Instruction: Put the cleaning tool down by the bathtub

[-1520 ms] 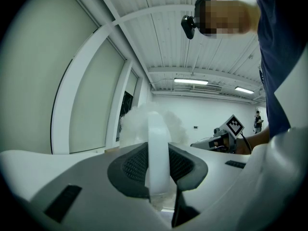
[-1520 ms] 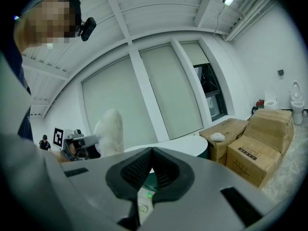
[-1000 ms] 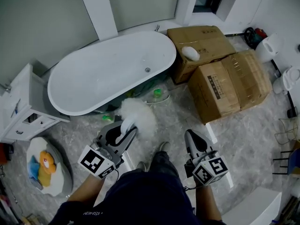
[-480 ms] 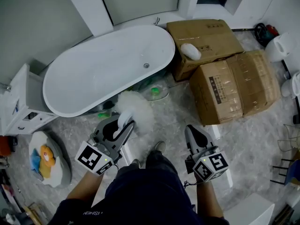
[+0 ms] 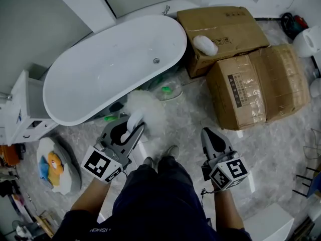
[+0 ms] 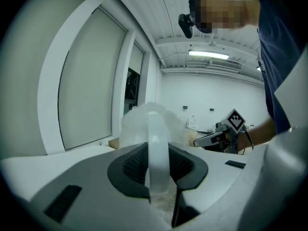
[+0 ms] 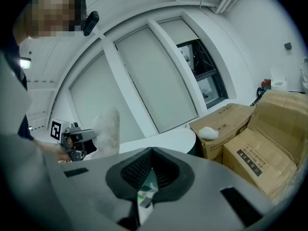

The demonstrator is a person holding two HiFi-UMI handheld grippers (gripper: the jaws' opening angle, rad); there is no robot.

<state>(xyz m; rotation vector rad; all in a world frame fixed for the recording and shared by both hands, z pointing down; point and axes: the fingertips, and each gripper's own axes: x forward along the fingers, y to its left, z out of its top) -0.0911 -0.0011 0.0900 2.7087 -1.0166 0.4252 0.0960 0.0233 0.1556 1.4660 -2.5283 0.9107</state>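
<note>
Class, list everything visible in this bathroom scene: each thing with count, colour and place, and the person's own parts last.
bathtub: one, white, upper left
cardboard boxes: two, brown, right of the bathtub
fluffy pad: one, white, on the farther box
duster: one, white and fluffy, in front of the bathtub
green items: at least two, on the floor by the bathtub's base; too small to identify
cabinet: one, white, far left
soft item: one, white, yellow and orange, on the floor lower left
floor: grey, marbled
left gripper: grey, clamped on the duster's handle
right gripper: grey, jaws together, holding nothing
trousers: dark, bottom centre
</note>
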